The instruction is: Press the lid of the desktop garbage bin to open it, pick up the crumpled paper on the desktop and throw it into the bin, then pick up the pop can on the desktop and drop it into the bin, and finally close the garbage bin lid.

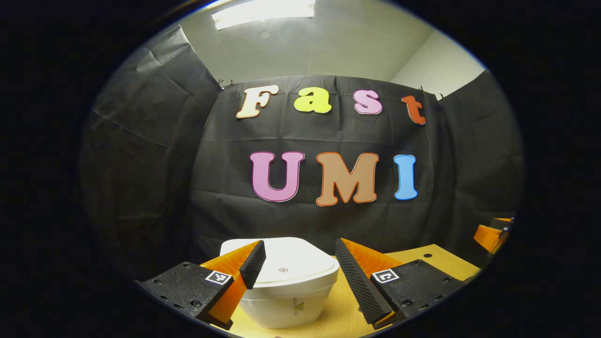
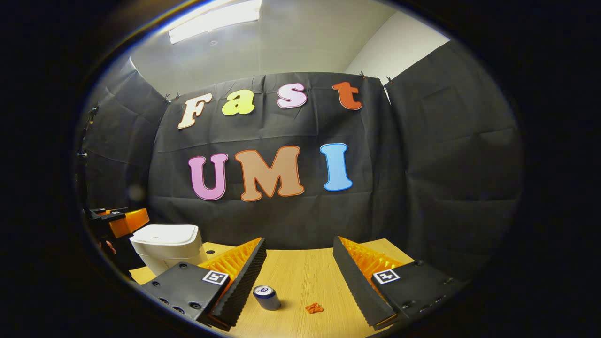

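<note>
Ribbed pads line the two fingers of the left claw (image 1: 300,263), which stand spread wide with nothing between them, poised just above and in front of the white garbage bin (image 1: 286,286) in the left gripper view. The bin's rounded lid (image 1: 291,265) lies flat and closed, a small round mark near its middle, and the left finger crosses the lid's near left edge in the picture; whether it touches cannot be told. The bin sits on the pale wooden table (image 1: 422,260), close to the far edge where the black cloth wall (image 1: 141,164) drops behind it. At the far right of that view, part of the other claw pokes in above the table.

In the right gripper view, the right claw (image 2: 299,265) is likewise wide open and empty, held over the table (image 2: 305,267). Between its fingers and a little beyond them, the pop can (image 2: 266,297) stands upright on the wood, near the left finger. Just to the can's right, apart from it, lies the small orange crumpled paper (image 2: 314,308). Farther left, near the table's edge, stands the garbage bin (image 2: 166,249), lid down, with the left claw (image 2: 117,220) hanging beside it at the left rim of the view. Black cloth (image 2: 446,164) hangs on all sides, and a ceiling light (image 2: 216,19) glows overhead.
</note>
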Motion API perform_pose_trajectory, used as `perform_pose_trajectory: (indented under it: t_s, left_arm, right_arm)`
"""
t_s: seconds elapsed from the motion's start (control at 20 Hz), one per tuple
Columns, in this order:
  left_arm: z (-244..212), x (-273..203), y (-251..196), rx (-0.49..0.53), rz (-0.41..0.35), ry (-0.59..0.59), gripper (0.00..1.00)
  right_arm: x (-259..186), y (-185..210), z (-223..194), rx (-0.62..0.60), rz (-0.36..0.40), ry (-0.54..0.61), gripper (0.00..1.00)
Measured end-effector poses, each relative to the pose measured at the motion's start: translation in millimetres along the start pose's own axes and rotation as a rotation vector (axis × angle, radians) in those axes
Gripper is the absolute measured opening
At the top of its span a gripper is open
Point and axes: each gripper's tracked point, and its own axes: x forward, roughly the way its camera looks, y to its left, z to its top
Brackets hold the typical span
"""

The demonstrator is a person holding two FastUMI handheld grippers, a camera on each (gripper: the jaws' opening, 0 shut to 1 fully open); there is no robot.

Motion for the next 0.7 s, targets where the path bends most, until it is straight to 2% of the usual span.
perform_pose_trajectory:
  t_s: [0.1,0.15,0.2,0.55,0.65,0.7]
  left_arm:
    - [0,3,1,0.013,0.003,-0.007,0.81]
    - [0,6,1,0.019,0.002,-0.007,0.71]
    - [-2,7,0,0.029,-0.003,-0.001,0.69]
    - [-12,24,16,0.073,0.037,0.006,0.13]
    - [-21,31,15,0.071,0.029,0.021,0.00]
    - [-27,34,16,0.068,0.028,0.033,0.00]
  right_arm:
    - [3,0,1,0.001,0.000,-0.002,0.96]
    - [3,0,1,-0.001,0.000,-0.004,0.96]
    - [4,1,1,-0.005,-0.001,-0.004,0.96]
    - [8,1,4,-0.019,-0.013,-0.007,0.96]
    - [7,1,4,-0.023,-0.022,-0.005,0.96]
    - [7,0,5,-0.028,-0.029,-0.005,0.96]
